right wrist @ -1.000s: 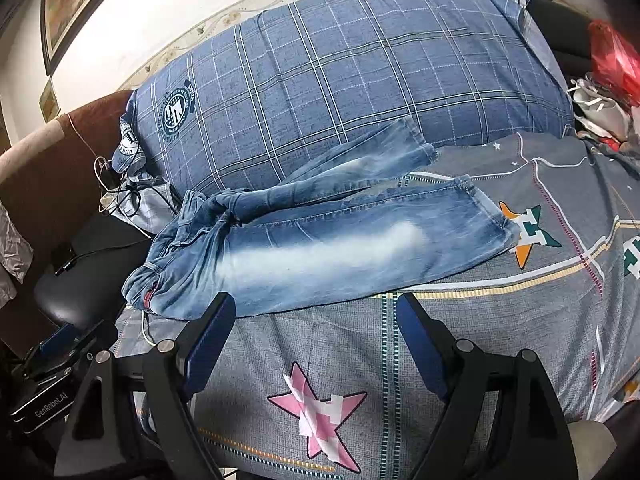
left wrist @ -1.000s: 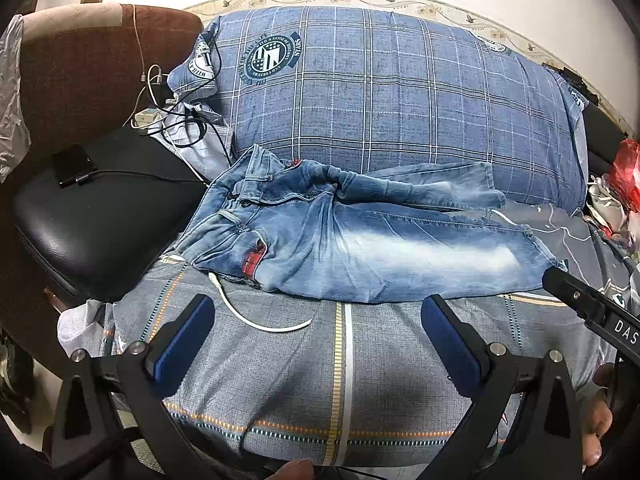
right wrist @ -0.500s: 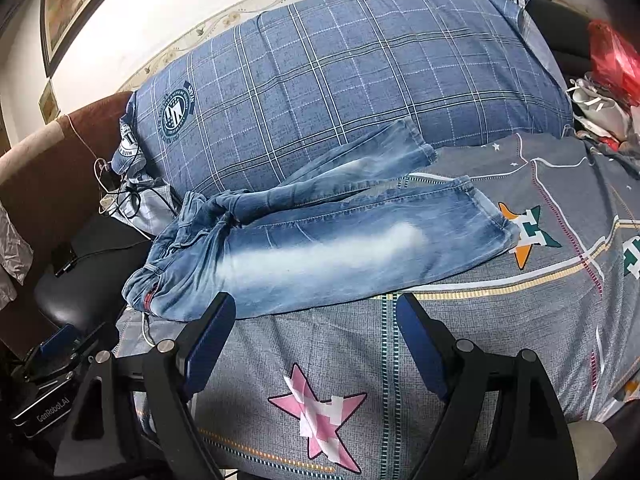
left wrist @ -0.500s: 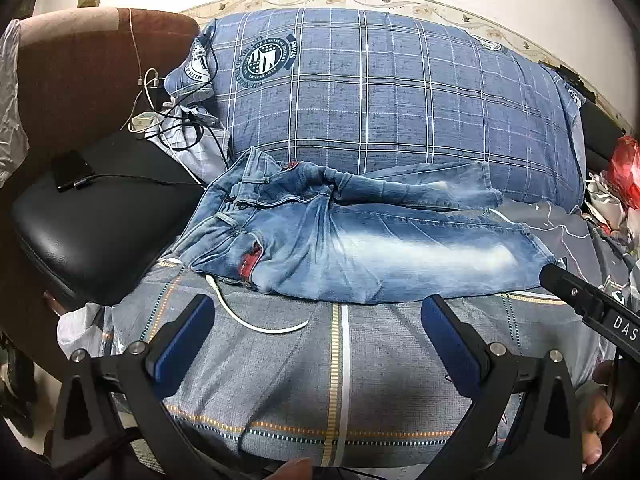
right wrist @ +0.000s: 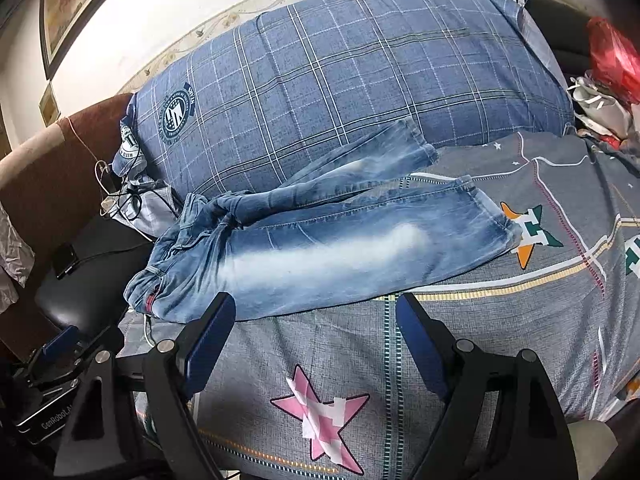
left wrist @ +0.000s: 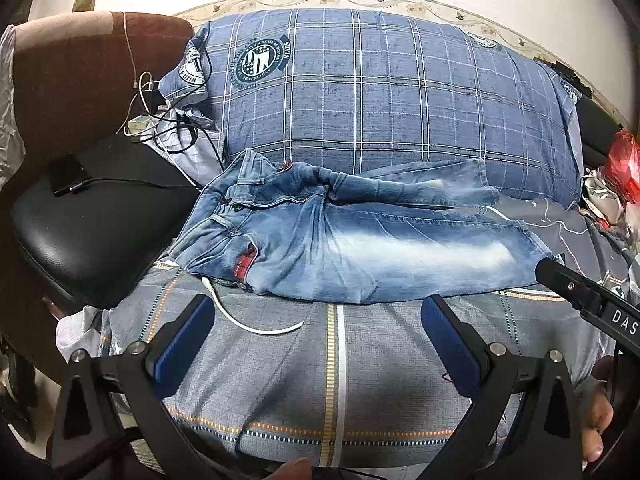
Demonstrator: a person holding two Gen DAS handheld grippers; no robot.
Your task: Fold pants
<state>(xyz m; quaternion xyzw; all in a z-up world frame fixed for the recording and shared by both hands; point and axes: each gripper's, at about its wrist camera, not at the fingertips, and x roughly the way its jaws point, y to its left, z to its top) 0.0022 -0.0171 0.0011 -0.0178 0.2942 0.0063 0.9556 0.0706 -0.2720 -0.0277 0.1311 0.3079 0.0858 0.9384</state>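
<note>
- The jeans (left wrist: 360,252) lay spread sideways on the bed (left wrist: 332,380), waistband toward the black chair, leg hems at the opposite end.
- The far leg (right wrist: 360,168) of the jeans ran up against the blue plaid pillow (left wrist: 380,92), partly resting on its lower edge; the near leg (right wrist: 340,256) lay flat on the grey patterned bedsheet, with a pale faded streak down its length.
- The waistband end was bunched and rumpled, showing a red inner lining at the near corner of the jeans.
- The left gripper (left wrist: 320,332) hovered just short of the near edge of the jeans, jaws spread wide and holding nothing.
- The right gripper (right wrist: 316,332) also sat at the near edge of the jeans, jaws wide apart and empty; its left fingertip overlapped the denim edge in view, though contact could not be told.
- A white cord (left wrist: 248,320) lay on the sheet just beside the waistband corner of the jeans.
- A black chair (left wrist: 92,236) stood beside the waistband end of the jeans, with a dark phone (left wrist: 66,174) on it.
- A red bag (right wrist: 612,56) sat well beyond the hem end of the jeans.
</note>
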